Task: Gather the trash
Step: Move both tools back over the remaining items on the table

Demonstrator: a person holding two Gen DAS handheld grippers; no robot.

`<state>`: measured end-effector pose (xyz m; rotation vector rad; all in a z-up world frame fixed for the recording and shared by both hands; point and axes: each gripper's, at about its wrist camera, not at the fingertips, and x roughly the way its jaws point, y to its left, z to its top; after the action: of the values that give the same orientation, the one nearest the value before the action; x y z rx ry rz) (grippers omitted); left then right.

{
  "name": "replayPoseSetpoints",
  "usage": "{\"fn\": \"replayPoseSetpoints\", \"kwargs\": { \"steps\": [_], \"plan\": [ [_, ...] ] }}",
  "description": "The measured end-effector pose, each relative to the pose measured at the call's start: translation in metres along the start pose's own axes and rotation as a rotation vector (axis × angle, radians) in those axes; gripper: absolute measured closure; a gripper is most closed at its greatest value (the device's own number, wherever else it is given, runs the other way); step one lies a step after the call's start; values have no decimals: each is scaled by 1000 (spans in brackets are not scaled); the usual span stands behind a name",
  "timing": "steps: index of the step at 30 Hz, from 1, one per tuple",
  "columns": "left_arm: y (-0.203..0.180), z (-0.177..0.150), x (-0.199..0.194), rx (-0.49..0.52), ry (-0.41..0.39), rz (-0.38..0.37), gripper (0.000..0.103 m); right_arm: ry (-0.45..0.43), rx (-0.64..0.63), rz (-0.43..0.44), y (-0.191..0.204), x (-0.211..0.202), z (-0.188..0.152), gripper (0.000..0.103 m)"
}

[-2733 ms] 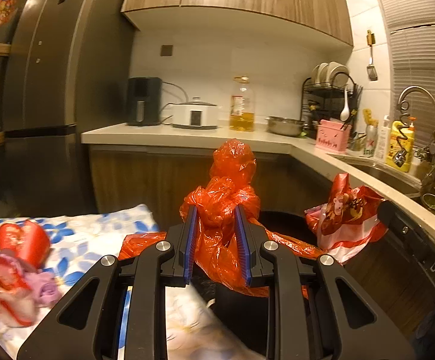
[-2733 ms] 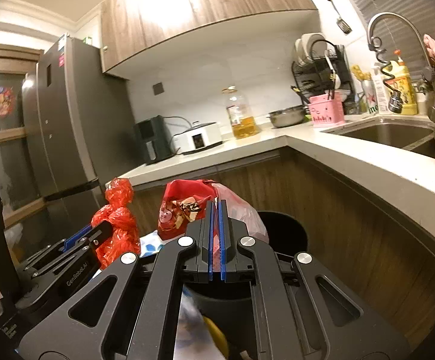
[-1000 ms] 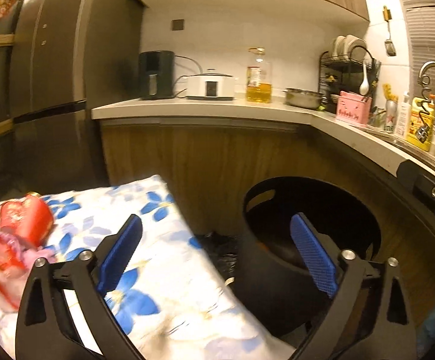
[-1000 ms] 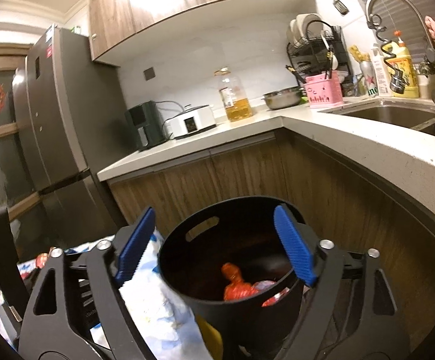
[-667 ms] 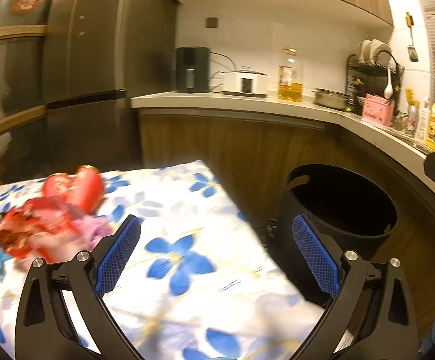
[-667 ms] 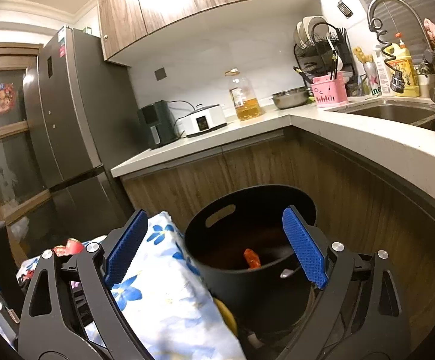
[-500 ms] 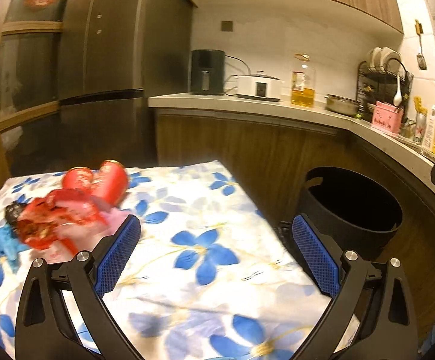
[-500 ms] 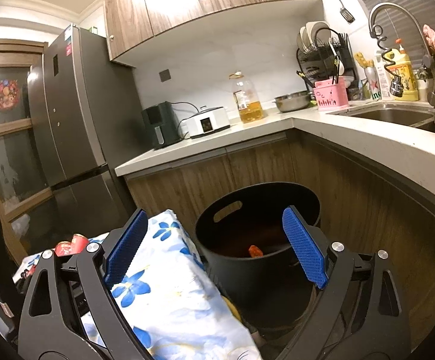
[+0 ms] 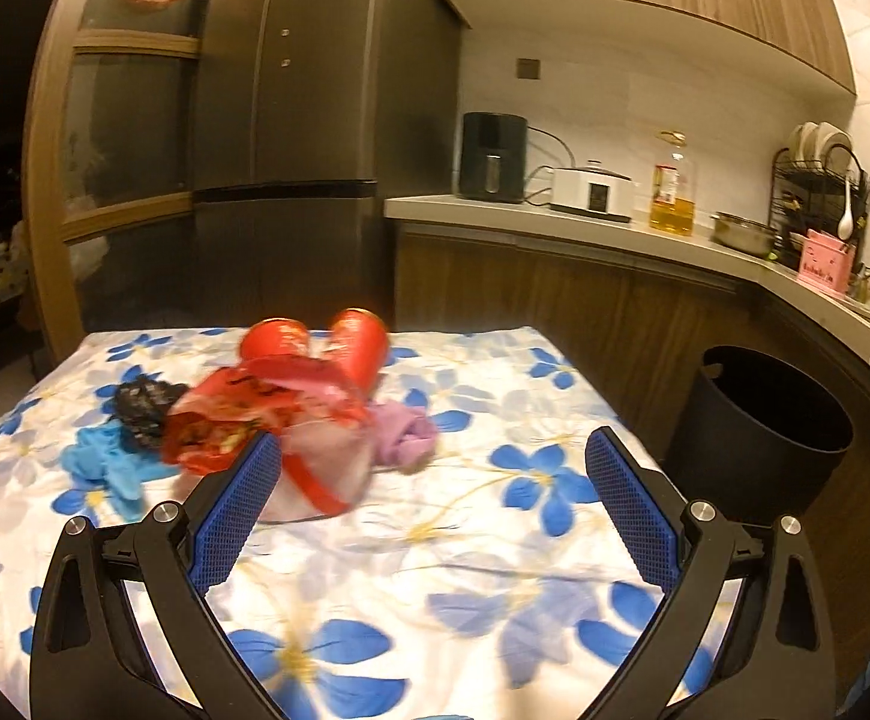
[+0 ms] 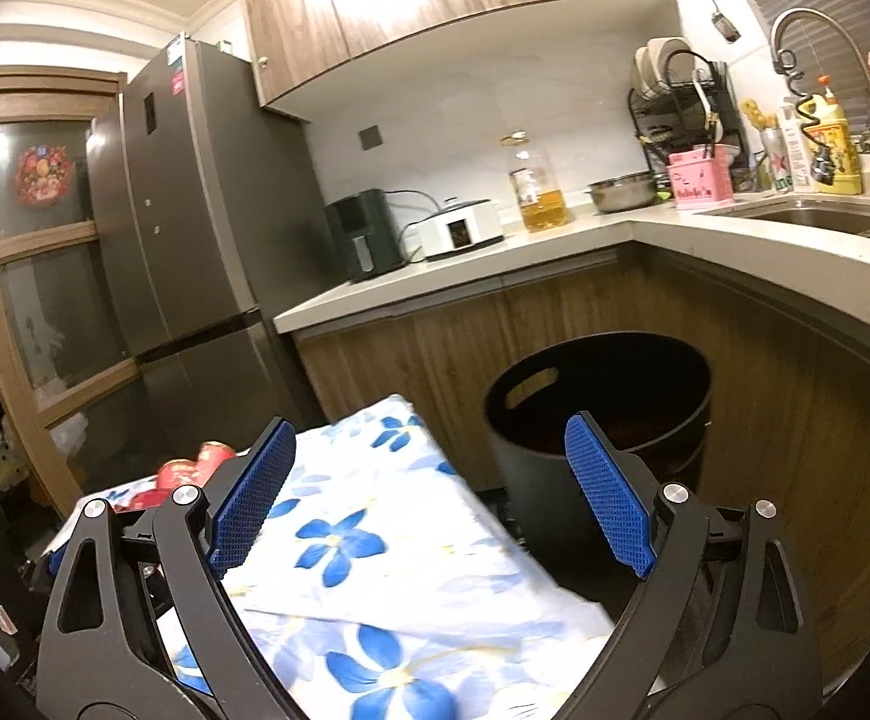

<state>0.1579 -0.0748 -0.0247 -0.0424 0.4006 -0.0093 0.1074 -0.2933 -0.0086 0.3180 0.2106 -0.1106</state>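
A heap of trash lies on the flowered tablecloth (image 9: pixel 495 396): a red-and-clear plastic bag (image 9: pixel 267 420), two red cans (image 9: pixel 363 342), a pink wad (image 9: pixel 405 432), a black crumpled piece (image 9: pixel 144 405) and a blue glove (image 9: pixel 105 462). My left gripper (image 9: pixel 432 480) hangs open over the table, its left pad just in front of the plastic bag. The black bin (image 9: pixel 759 420) stands on the floor to the right of the table. My right gripper (image 10: pixel 429 489) is open and empty above the table's edge, with the bin (image 10: pixel 597 414) behind its right pad. The red cans (image 10: pixel 195 468) peek out at left.
An L-shaped counter (image 10: pixel 495 270) runs behind the bin, with an air fryer (image 9: pixel 492 156), a white cooker (image 9: pixel 591 192), an oil bottle (image 10: pixel 537 186), a dish rack (image 10: pixel 687 114) and a sink (image 10: pixel 813 216). A tall grey fridge (image 9: pixel 291 138) stands left of it.
Both grippers let go of their bags over the bin and opened. They then drew back from the bin; the left one swung left to face the trash heap on the table.
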Motion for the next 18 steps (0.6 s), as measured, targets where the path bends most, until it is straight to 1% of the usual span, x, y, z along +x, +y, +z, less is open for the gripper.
{"fn": "replayPoseSetpoints", "kwargs": {
  "steps": [6,9,18],
  "plan": [
    [34,-2,-8,-22,-28,80,6,31,-15,57,32,11,-10,13],
    [58,-3,-12,-47,-48,138,6,46,-27,88,50,17,-18,13],
    [114,-7,-13,-118,-37,239,6,106,-85,195,113,37,-45,13]
  ]
}}
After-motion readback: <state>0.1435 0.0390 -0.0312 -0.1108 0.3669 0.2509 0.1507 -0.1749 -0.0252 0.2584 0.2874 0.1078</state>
